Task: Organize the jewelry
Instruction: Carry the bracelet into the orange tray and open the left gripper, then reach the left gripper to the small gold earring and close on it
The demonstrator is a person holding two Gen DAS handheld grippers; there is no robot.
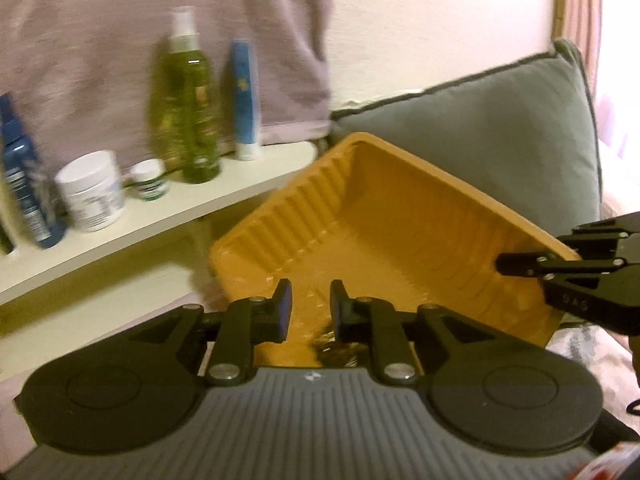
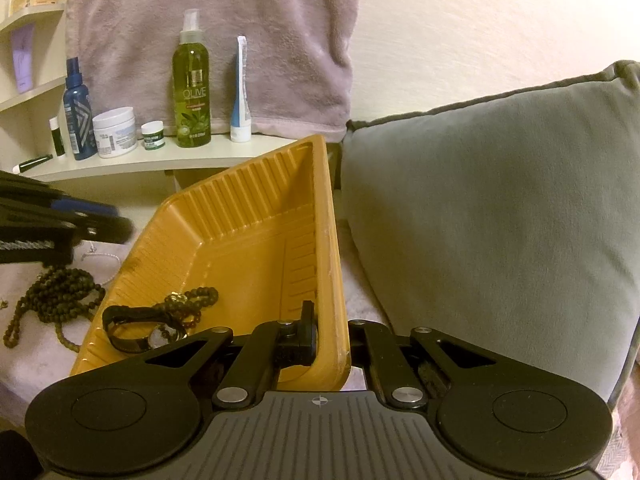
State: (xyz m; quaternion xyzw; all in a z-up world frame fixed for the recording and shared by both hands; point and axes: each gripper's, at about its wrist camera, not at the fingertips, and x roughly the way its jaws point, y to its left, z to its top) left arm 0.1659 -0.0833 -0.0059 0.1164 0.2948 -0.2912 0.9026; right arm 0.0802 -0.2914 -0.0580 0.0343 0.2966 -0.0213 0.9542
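An orange ribbed plastic tray (image 2: 248, 216) rests on a pale fluffy cover. My right gripper (image 2: 326, 322) is shut on its near right rim, one finger (image 2: 306, 332) inside the wall, the other hidden behind it. In the tray lie a black-strapped watch (image 2: 136, 326) and a dark beaded bracelet (image 2: 202, 295). My left gripper (image 1: 311, 305) hovers over the tray (image 1: 384, 216), its jaws slightly apart with nothing between them; dark jewelry (image 1: 334, 350) lies just beneath. The right gripper (image 1: 520, 265) shows on the rim at the right. A brown bead necklace (image 2: 60, 292) and a white bead bracelet (image 2: 102, 258) lie outside, under the left gripper (image 2: 112, 219).
A grey-green cushion (image 2: 492, 208) stands close to the right of the tray. Behind it a white shelf (image 2: 160, 164) carries an olive spray bottle (image 2: 191, 92), a blue bottle (image 2: 78, 112), a white tube (image 2: 241, 92) and small jars (image 2: 115, 132). A mauve towel (image 2: 224, 20) hangs on the wall.
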